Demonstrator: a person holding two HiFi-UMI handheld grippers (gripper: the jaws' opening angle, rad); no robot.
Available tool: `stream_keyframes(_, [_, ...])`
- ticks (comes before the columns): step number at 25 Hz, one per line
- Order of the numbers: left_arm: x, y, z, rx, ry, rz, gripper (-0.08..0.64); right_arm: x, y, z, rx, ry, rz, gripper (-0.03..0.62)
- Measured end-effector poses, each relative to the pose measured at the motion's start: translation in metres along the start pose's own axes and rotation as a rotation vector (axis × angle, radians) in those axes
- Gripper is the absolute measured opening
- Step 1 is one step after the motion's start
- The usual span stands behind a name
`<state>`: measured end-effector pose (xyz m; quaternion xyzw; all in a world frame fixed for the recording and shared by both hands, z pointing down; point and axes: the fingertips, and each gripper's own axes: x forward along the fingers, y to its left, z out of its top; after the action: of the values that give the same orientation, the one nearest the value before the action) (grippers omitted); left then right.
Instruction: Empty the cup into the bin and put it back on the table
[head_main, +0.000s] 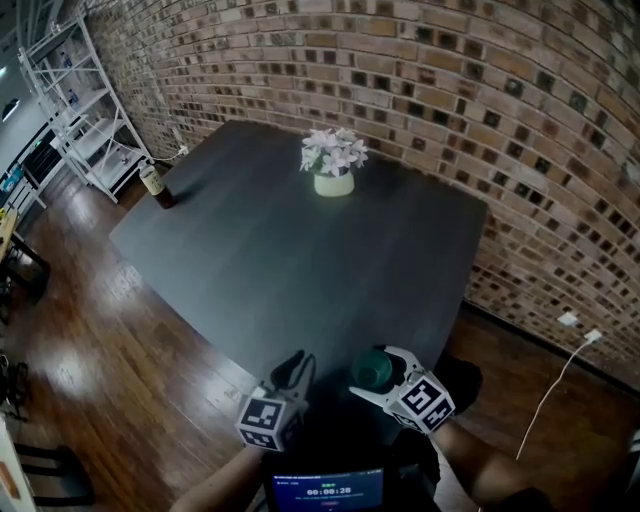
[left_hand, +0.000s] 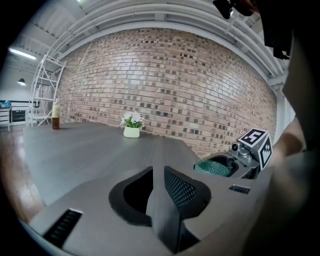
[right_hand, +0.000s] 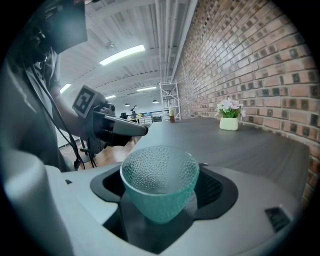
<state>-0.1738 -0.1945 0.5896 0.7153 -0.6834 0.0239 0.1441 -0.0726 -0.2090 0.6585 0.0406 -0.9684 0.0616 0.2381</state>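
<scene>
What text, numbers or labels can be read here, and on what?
"00:00:28": on the screen at the head view's bottom edge; the small line above it is too blurred to read.
Label on the bottle: too small to read.
The marker cubes: square patterns only, no letters.
No print shows on the cup or the flower pot.

Teal glass cup (right_hand: 159, 182) held in the right tongs (right_hand: 161, 195).
Dimpled, see-through and wide-mouthed, it stands upright between the spread jaws, with the pads against its sides, and looks empty. It is at the near corner of the dark table (head_main: 300, 250), just right of the left tongs (head_main: 295, 365). Whether its base touches the tabletop is unclear.
</scene>
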Motion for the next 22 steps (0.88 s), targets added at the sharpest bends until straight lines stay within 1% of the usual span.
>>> stream_keyframes(4, [-0.001, 0.003, -0.001, -0.002, -0.002, 0.006, 0.069, 0.001, 0.003, 0.008, -0.004, -0.03, 0.005, 0.399])
stream_keyframes(8, [0.0, 0.004, -0.004, -0.007, -0.001, 0.006, 0.069, 0.002, 0.005, 0.009, -0.002, -0.034, 0.01, 0.402])
stream_keyframes(10, [0.001, 0.006, -0.003, -0.005, -0.015, 0.017, 0.069, 0.003, 0.004, 0.008, -0.001, -0.033, 0.006, 0.403])
stream_keyframes(14, [0.003, 0.008, 0.004, 0.003, -0.043, 0.029, 0.069, 0.002, 0.002, 0.004, -0.039, -0.024, 0.0, 0.405])
stream_keyframes(15, [0.004, 0.008, 0.005, 0.002, -0.043, 0.028, 0.069, 0.002, 0.002, 0.005, -0.028, -0.027, -0.006, 0.413])
stream_keyframes(16, [0.005, 0.008, 0.007, 0.0, -0.041, 0.028, 0.069, 0.002, 0.001, 0.007, -0.012, -0.031, -0.01, 0.443])
stream_keyframes(17, [0.006, 0.009, 0.008, -0.002, -0.038, 0.029, 0.069, 0.001, 0.0, 0.008, 0.001, -0.034, -0.013, 0.454])
stream_keyframes(22, [0.009, 0.01, 0.03, -0.001, -0.04, 0.033, 0.069, -0.012, -0.004, 0.02, 0.003, -0.044, -0.01, 0.455])
